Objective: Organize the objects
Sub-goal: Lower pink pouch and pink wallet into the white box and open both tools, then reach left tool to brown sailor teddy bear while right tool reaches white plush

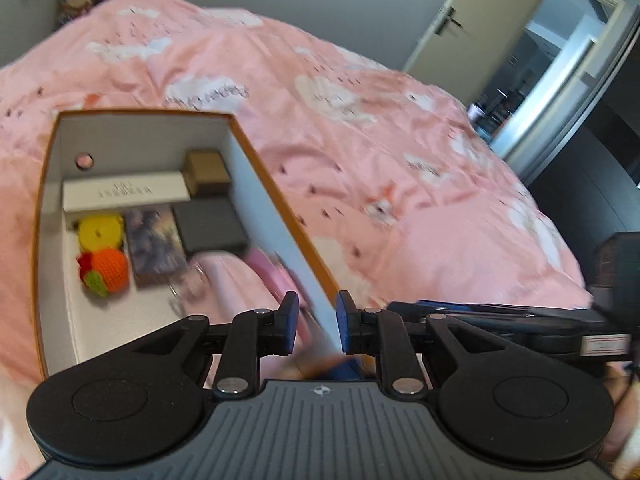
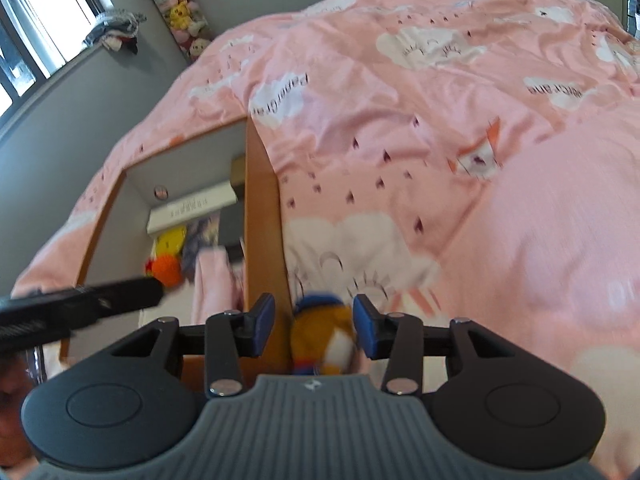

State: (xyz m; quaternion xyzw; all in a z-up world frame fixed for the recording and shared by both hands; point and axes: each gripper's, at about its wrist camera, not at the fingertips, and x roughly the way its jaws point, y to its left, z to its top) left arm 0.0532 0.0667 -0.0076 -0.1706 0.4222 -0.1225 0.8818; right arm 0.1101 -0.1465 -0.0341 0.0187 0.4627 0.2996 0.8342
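An orange-edged cardboard box with white inside walls lies on the pink bed. It holds a white carton, a small brown box, a dark grey box, a picture card box, a yellow knitted toy, an orange knitted toy and a blurred pink item. My left gripper is open, its fingers either side of the box's right wall. My right gripper is open around an orange plush toy with a blue cap, lying just outside the box; contact is unclear.
The pink cloud-print duvet covers the whole bed and bulges at the right. An open door is at the far right. Plush toys hang in the far corner. A window is at the left.
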